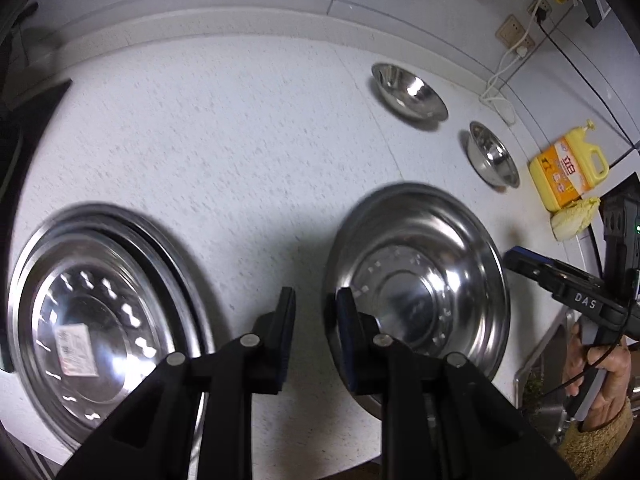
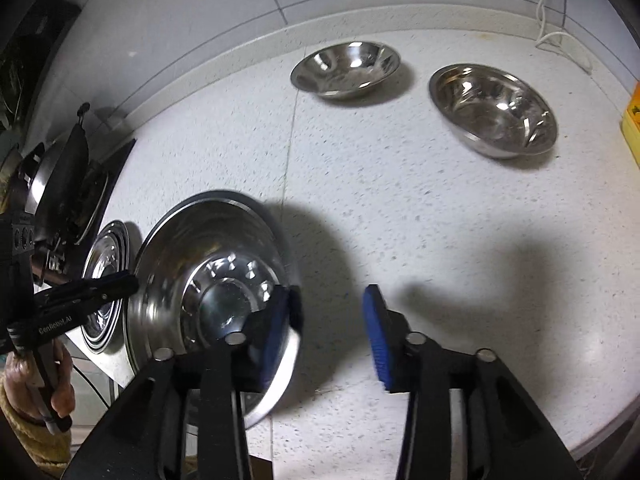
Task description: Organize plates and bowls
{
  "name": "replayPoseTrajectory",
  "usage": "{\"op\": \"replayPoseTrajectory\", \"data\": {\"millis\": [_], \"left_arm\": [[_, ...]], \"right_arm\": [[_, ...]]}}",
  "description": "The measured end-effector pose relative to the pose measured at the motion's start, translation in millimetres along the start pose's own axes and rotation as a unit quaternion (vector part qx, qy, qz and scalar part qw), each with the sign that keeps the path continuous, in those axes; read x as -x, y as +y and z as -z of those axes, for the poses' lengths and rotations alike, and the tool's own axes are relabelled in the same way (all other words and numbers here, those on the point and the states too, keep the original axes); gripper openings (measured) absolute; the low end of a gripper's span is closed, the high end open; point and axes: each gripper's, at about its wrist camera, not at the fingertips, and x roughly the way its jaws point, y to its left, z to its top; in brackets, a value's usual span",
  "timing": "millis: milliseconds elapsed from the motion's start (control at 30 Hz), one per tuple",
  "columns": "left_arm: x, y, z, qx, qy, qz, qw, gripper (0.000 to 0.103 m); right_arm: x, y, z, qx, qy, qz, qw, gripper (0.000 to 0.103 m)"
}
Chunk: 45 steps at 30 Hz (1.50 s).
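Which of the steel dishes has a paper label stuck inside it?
The big plate at the far left of the counter, left of the left tongs. Its centre carries a white sticker; the other large plate and both small bowls show only bare metal.

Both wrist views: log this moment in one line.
left gripper: open, empty | right gripper: open at plate rim | two bowls apart

Speckled white countertop (image 1: 248, 136): two large steel plates (image 1: 108, 320) (image 1: 420, 288) are set near the front edge, two steel bowls (image 1: 408, 92) (image 1: 494, 154) toward the back wall, a yellow detergent jug (image 1: 568, 168) beside what is possibly cabbage (image 1: 574, 216).
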Motion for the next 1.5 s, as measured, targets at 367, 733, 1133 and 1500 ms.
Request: {"op": "replayPoseTrajectory", "data": {"millis": [367, 733, 1133, 1500], "left_arm": [[-1, -42, -56, -0.013, -0.017, 0.016, 0.9996, 0.020], [-79, -151, -118, -0.046, 0.035, 0.094, 0.9939, 0.020], [-161, -194, -163, 0.001, 0.064, 0.140, 0.9880, 0.020], [-182, -206, -177, 0.008, 0.056, 0.171, 0.9837, 0.020]], "right_arm": [[28, -60, -24, -0.035, -0.039, 0.037, 0.998, 0.039], [30, -137, -73, -0.080, -0.051, 0.066, 0.993, 0.044], [-11, -191, -127, -0.091, -0.014, 0.047, 0.995, 0.044], [-39, -196, -139, -0.076, 0.002, 0.020, 0.997, 0.044]]}}
